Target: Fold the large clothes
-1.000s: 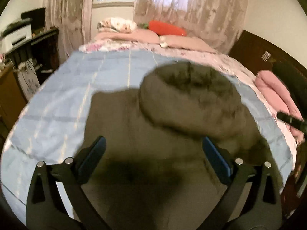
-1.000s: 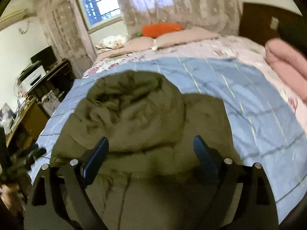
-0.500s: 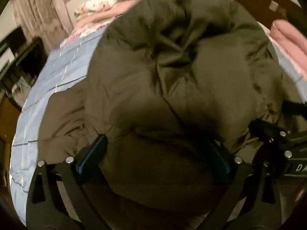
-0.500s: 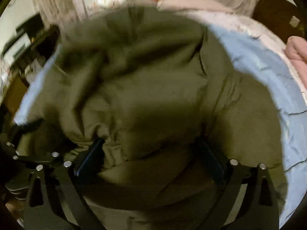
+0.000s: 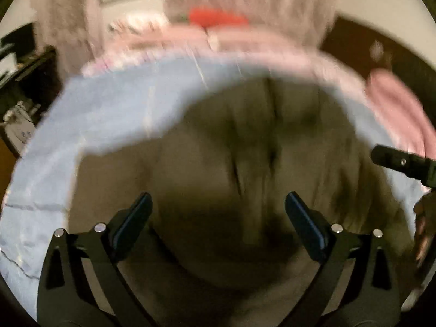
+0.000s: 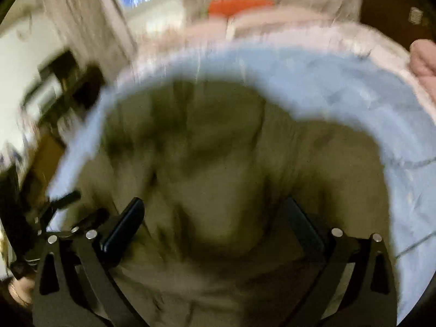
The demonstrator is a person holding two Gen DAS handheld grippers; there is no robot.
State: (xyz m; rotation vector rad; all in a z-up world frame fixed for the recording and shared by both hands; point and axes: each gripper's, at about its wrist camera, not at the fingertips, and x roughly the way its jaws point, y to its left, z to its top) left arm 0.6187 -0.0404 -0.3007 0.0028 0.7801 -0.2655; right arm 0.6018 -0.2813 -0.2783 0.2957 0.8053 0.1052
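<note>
A bulky olive-green jacket [image 5: 245, 150] lies rumpled, blurred, on the blue bedspread [image 5: 109, 109].

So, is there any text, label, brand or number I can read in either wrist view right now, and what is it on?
None can be read; both views are motion-blurred.
Olive-green padded jacket: no tag or print shows.
Blue checked bedspread: only stripes, no lettering.
Pale plate on the dark wooden headboard: too blurred to tell whether it bears text.
Left gripper and right gripper: black frames show no marking.
</note>
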